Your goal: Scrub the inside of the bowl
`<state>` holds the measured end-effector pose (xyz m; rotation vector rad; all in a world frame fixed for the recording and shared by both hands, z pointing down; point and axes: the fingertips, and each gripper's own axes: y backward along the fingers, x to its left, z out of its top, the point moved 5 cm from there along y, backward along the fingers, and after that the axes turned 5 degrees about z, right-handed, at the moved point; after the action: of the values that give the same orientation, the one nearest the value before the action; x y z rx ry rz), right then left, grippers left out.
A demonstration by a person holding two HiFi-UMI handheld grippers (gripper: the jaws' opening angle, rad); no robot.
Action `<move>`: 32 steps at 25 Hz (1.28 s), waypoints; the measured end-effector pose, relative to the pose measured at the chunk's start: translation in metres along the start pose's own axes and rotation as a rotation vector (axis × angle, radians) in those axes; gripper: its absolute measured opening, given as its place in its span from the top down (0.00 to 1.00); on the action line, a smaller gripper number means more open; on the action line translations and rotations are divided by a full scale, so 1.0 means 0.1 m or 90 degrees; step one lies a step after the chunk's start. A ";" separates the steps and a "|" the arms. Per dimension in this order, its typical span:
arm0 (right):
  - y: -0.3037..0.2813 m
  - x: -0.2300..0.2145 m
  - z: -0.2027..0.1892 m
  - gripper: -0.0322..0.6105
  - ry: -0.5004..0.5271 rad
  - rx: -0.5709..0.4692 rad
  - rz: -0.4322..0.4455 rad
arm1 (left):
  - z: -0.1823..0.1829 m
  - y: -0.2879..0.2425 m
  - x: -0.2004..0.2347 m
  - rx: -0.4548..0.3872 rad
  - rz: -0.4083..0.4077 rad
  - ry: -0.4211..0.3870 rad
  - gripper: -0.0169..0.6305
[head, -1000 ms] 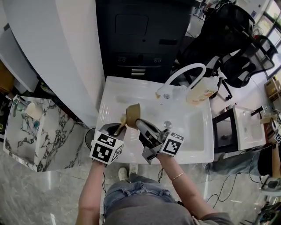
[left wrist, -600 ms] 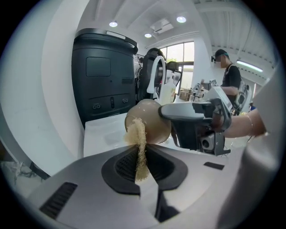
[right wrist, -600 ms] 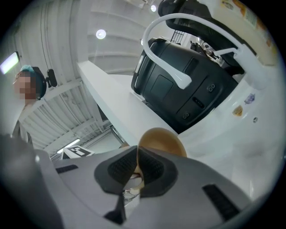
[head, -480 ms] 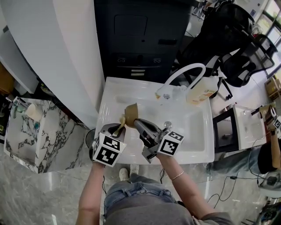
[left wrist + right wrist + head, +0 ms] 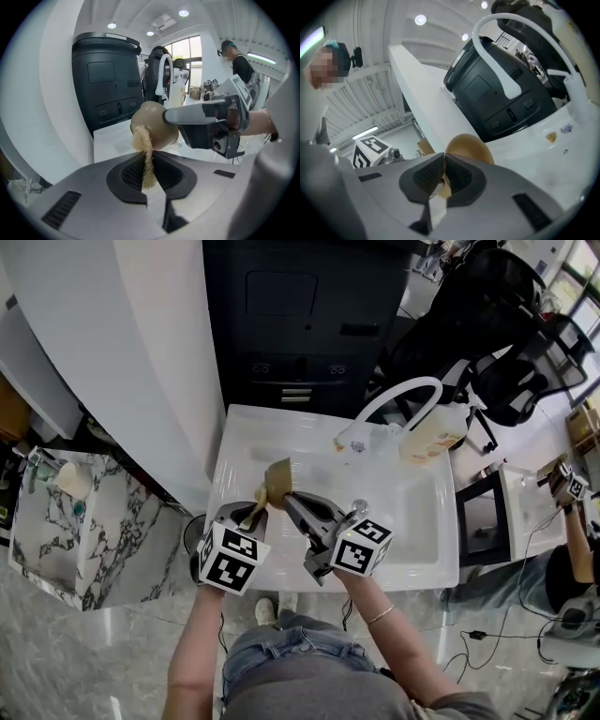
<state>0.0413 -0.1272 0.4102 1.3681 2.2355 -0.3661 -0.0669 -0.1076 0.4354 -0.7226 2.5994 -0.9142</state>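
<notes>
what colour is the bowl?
Plain tan bowl, no pattern. It shows best in the left gripper view.

- You're in a lab-like office space.
- Beyond your right claw (image 5: pixel 289 500), past the white sink (image 5: pixel 417 526), stand black office chairs (image 5: pixel 511 381).
- Far right of that claw, cables (image 5: pixel 487 632) trail across the floor (image 5: pixel 112 652) beside a second small sink (image 5: pixel 520 512).

The head view looks steeply down from above the person onto the white sink (image 5: pixel 412 531), with the sink's near edge low in the frame and the dark cabinet (image 5: pixel 300 324) beyond its far edge. Each gripper view sits close behind its own jaws, low over the sink and facing that cabinet. All three views share the bowl (image 5: pixel 279 482).
</notes>
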 end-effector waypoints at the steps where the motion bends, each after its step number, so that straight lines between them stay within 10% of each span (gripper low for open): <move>1: -0.02 0.01 0.00 0.92 0.015 0.011 -0.005 | 0.00 0.00 0.01 0.001 0.001 0.001 0.90; 32: -0.26 -0.18 -0.19 0.92 0.227 0.218 -0.116 | -0.17 0.13 0.26 -0.016 0.014 0.087 0.90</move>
<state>0.0199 -0.1443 0.4352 1.4972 2.6978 -0.6370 -0.1007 -0.1045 0.4371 -0.6586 2.7364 -0.9577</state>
